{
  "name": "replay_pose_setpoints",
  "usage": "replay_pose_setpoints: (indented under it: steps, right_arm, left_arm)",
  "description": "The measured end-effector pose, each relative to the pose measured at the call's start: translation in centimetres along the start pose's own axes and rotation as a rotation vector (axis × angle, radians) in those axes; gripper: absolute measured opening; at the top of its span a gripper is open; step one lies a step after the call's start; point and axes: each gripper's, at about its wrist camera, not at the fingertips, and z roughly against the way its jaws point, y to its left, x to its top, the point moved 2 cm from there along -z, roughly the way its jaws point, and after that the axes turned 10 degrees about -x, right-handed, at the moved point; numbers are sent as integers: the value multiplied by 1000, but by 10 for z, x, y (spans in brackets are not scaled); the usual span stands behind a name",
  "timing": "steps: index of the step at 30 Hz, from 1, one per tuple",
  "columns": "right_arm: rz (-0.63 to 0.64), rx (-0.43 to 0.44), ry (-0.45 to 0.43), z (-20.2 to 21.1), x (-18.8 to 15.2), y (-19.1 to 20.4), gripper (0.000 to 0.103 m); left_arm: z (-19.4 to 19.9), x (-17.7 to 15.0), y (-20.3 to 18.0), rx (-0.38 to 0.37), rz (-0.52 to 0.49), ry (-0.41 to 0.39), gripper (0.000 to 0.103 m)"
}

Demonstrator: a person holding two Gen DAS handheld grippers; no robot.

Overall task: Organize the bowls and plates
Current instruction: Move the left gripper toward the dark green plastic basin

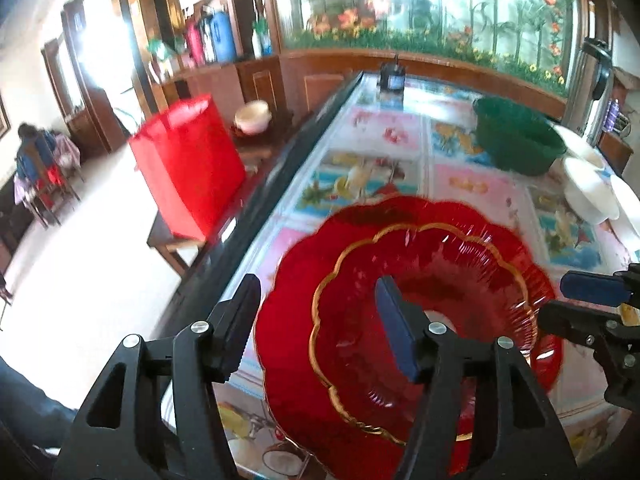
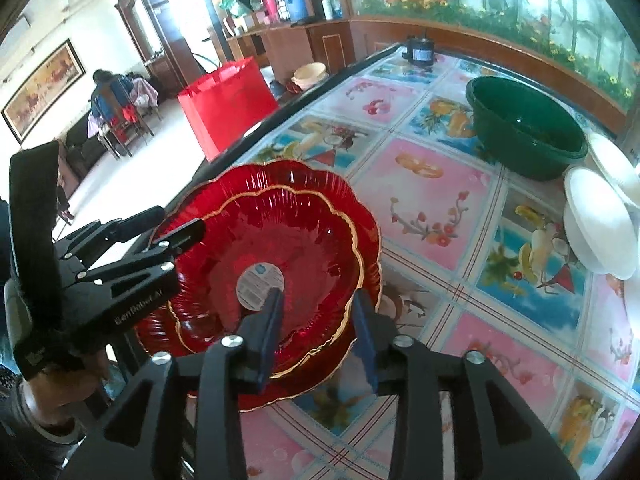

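Bright dining room, wood panelling and a painted garden mural along the far wall, a person seated at a distant table. Nearest is a long table [image 2: 436, 216] covered in a glossy cloth printed with fruit and flower squares.

On its near left part sits a stack of red plates [image 2: 280, 240]: a large scalloped red plate at the bottom, and a smaller, deeper red dish with a gold rim nested on top. A round white sticker marks the dish's centre. Both look like ribbed glass or clear plastic, stiff and glossy. Judged from that shine, they would be slippery and, if glass, breakable and fairly heavy; the thin fluted rim seems the only place to pinch, with one pad above and one below.

Further back on the right stands a dark green bowl [image 2: 528, 128], deep and round. Beside it, near the right edge, white bowls [image 2: 600, 220] lean together, light-looking and smooth, perhaps plastic or foam.

Off the table to the left stand a red bag [image 2: 230, 104] and a cream pot on a side bench.

Left gripper [image 1: 316, 324] stands released, one finger outside the left rim of the plates, the other over the dish, neither pressing. Right gripper [image 2: 318, 336] is also released, its blue pads straddling the near right rim of the dish without visibly clamping it.
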Motion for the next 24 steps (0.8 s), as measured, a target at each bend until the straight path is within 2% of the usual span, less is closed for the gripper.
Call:
replay_pose_setpoints:
  steps: [3,5,9,17,24]
  right_arm:
    - [-17,5,-20,10,0,-7,47]
    - [-37,9,-45,21,-2,-15,51]
    - [-71,-18,-78,39,-5,-34,57]
    - [-179,-89,-127,64,-12,-87,64]
    - [-220,-136,-150,82,-18,-122,65]
  left_arm:
    - [14,8,-10,-32,12,-55,61]
    - [20,13,-19,-60,14,-80,69]
    - [28,22,-45,-108,0,-121,69]
    - [26,37,-104,-205,-28,-125,69]
    - [22,50,-145,-238,-62,-124,68]
